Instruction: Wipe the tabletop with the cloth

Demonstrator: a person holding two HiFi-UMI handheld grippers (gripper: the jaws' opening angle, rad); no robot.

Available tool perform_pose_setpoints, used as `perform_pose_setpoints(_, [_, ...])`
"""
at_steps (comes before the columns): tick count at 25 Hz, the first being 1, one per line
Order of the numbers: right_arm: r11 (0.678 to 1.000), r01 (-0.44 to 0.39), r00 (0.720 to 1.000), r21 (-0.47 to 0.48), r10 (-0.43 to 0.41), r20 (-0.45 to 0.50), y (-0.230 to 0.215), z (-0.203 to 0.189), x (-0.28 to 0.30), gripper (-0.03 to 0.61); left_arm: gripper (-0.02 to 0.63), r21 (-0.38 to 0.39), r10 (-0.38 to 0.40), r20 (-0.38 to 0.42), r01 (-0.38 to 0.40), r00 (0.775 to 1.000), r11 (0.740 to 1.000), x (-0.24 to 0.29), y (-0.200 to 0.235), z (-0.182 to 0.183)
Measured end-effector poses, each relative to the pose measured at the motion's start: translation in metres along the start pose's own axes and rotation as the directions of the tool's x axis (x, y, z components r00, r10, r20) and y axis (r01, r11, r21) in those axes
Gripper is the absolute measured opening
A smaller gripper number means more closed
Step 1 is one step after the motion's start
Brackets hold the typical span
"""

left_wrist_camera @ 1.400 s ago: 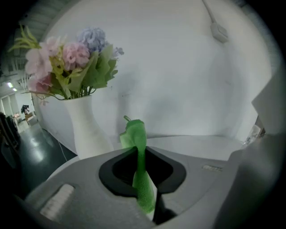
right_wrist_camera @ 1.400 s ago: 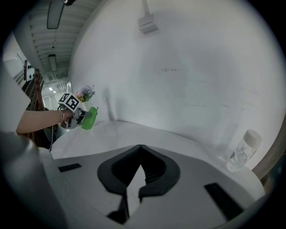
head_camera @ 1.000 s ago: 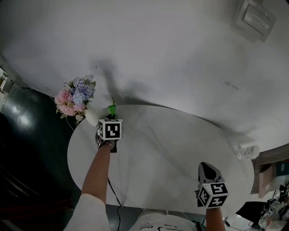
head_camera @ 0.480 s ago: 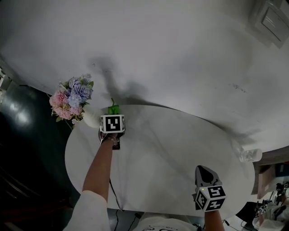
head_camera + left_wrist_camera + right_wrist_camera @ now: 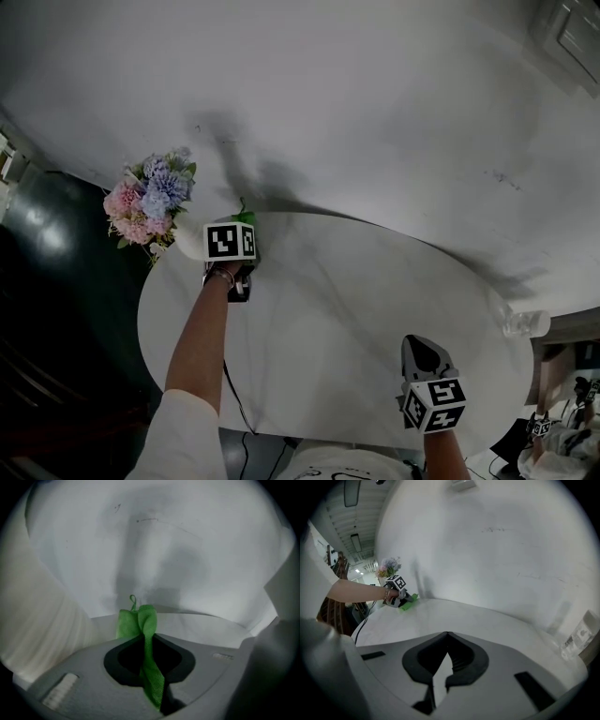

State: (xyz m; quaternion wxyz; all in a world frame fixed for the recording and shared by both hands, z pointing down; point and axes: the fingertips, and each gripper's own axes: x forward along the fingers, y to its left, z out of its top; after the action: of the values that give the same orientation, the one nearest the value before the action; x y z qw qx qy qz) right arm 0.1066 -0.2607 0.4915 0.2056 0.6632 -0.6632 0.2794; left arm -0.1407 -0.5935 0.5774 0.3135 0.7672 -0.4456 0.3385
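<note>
White and rounded, the worktop (image 5: pixel 356 309) is spreading out below you, with a pale wall (image 5: pixel 375 112) rising behind it. Nearest you, by the front edge on your right, you are holding the right tongs (image 5: pixel 419 349) just over the surface. Their jaws are meeting at the tips and are gripping nothing. A dark cable (image 5: pixel 234 394) is hanging off the near edge on your left.

Farther out, your left forearm (image 5: pixel 202 337) is reaching across to the far left part of the worktop, where the left tongs (image 5: pixel 242 225) are pointing toward the wall. They are clenching the cloth (image 5: pixel 140 620), a bright green, finely textured piece. It is bunching into a narrow twisted strip between the jaws. Beyond the tips it is fanning into two rumpled folds, with a small loop standing up at the top. The strip is running back through the jaw opening toward you, while the bunched part is poking out ahead of the tips. In the right gripper view that front part is lying on the worktop, close to the far rim.

Just left of the left tongs, pink and blue flowers (image 5: pixel 150 202) are standing in a white vase (image 5: pixel 190 244).
</note>
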Motion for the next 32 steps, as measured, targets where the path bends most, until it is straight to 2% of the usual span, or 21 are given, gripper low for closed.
perform_pose_setpoints(9, [1.000,-0.021,1.000,0.004,0.021,-0.001,-0.005,-0.003,0.004,0.000,0.048,-0.020,-0.041,-0.035,0.041,0.999,0.999,0.006,-0.016,0.001])
perform_pose_setpoints(32, [0.999,-0.037,0.999,0.040,0.037,0.003,-0.056,-0.017,-0.002,0.000,0.048,0.074,-0.007,-0.083,0.013,0.997,0.997,0.018,-0.087,-0.007])
